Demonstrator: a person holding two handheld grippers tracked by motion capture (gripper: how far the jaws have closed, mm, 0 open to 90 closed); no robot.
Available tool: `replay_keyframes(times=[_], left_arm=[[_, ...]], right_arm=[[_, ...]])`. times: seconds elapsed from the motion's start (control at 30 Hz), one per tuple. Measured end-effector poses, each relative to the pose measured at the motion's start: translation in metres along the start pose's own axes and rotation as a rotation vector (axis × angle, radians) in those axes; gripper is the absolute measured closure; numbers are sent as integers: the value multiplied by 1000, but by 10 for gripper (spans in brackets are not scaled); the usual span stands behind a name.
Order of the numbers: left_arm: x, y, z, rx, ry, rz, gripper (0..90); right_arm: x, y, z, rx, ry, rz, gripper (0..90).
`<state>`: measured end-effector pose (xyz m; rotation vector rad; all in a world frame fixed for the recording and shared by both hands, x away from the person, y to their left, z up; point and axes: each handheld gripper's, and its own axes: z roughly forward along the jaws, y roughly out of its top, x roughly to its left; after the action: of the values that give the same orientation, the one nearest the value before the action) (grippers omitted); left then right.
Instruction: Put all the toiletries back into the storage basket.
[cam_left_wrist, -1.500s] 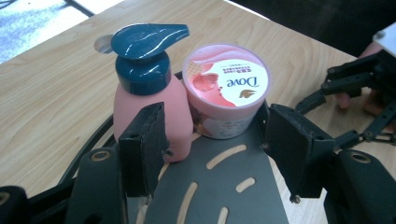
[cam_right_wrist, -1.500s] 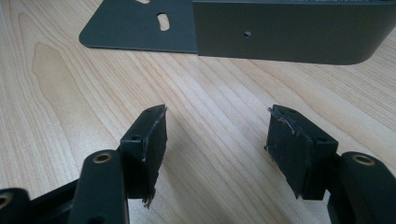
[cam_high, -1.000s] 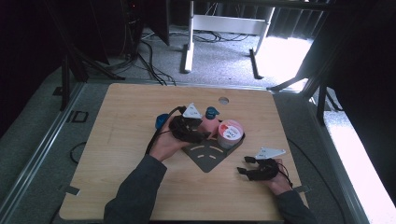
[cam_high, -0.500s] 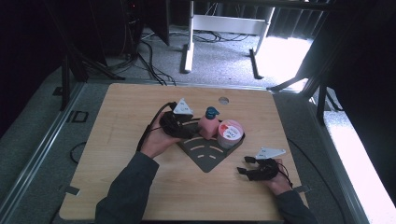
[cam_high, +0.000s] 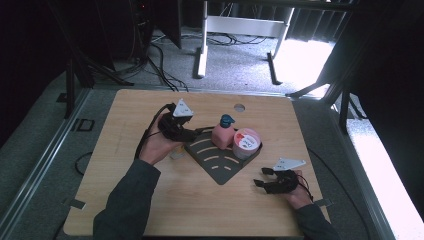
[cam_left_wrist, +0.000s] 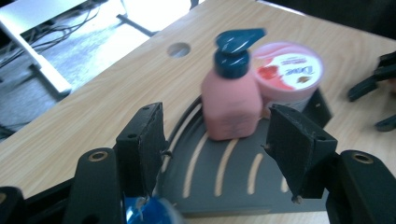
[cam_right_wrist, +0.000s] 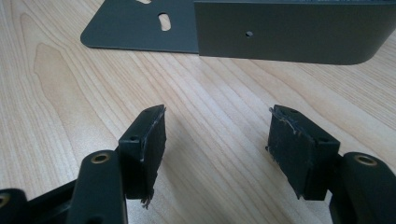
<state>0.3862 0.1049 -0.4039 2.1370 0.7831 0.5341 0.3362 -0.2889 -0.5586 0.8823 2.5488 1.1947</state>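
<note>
On the dark metal corner tray (cam_high: 220, 167), slotted across its flat base, stand a pink plastic pump bottle (cam_high: 221, 135) with a dark blue pump head and, touching it, a round tub (cam_high: 246, 143) whose pink-and-white lid reads "Dove". The tray lies mid-way across your pale wood-grain table (cam_high: 125, 200). Your left hand-held gripper (cam_left_wrist: 219, 140) hovers at the tray's left edge, jaws spread wide, gripping nothing. Your right hand-held gripper (cam_right_wrist: 217, 140) rests near the tray's right wall, equally agape and empty.
</note>
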Motion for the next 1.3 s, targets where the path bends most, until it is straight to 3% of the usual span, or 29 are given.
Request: replay_keyframes(times=[0.27, 0.63, 0.87, 1.0, 1.1, 1.3], left_arm=[[13, -11, 0, 38, 55, -33, 377], [18, -22, -3, 64, 103, -60, 539], [17, -22, -4, 75, 139, -65, 571], [17, -23, -4, 80, 129, -69, 564], [17, -25, -1, 108, 128, -59, 507], [20, -36, 6, 145, 105, -80, 489]], right_arm=[[0, 0, 0, 2, 0, -1, 364], [0, 0, 0, 1, -1, -1, 364], [1, 0, 0, 2, -2, -2, 364], [0, 0, 0, 2, -1, -1, 364], [1, 0, 0, 2, -1, 1, 365], [1, 0, 0, 3, -1, 0, 364]])
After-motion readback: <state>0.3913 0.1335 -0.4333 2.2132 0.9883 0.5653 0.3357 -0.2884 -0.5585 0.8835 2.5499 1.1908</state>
